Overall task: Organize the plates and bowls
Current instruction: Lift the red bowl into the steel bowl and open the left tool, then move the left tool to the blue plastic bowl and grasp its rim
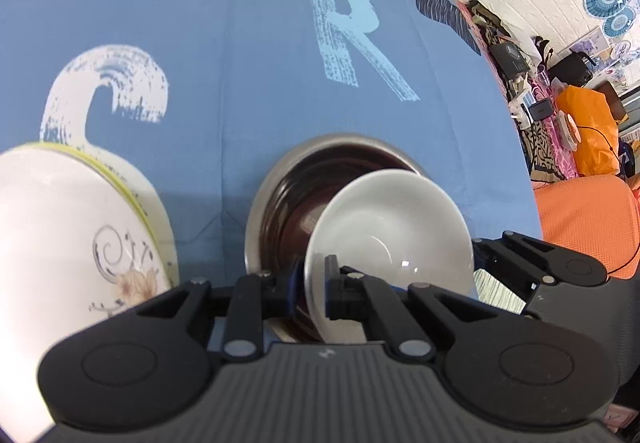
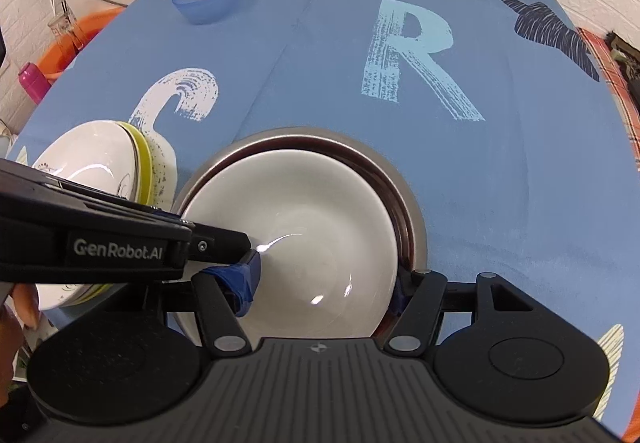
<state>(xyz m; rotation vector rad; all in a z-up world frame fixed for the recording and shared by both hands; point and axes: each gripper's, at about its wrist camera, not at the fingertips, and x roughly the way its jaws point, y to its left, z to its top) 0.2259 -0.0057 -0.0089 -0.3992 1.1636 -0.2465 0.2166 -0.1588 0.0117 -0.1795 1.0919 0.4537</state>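
A: What has the left gripper (image 1: pixel 316 279) got?

B: Its jaws are narrow, pinched on the near rim of a plain white ceramic bowl (image 1: pixel 386 227). Ahead of the jaws the bowl tilts up on edge, over a steel-rimmed dish with a dark brown inside (image 1: pixel 280 199).

A: And the right gripper (image 2: pixel 328 287)?

B: Its jaws stand wide, one on each side of the white bowl (image 2: pixel 296 239). The right-hand finger seems to touch the dish's steel rim (image 2: pixel 416 227), though I cannot tell whether it presses. It grips nothing.

A: So what does the next move turn on?

B: The bowl lies straight ahead of both pairs of jaws, directly above the dish. The left gripper alone holds it, so I judge the lowering and release fall to that one.

A: Do the views differ?

B: Yes. The right wrist view looks down into the bowl and shows it nearly filling the dish, with the left gripper (image 2: pixel 248 263) coming in from the left. The left wrist view shows the tilt. Left of the jaws in both stands a stack of white, yellow-edged flowered plates (image 1: pixel 80 239).
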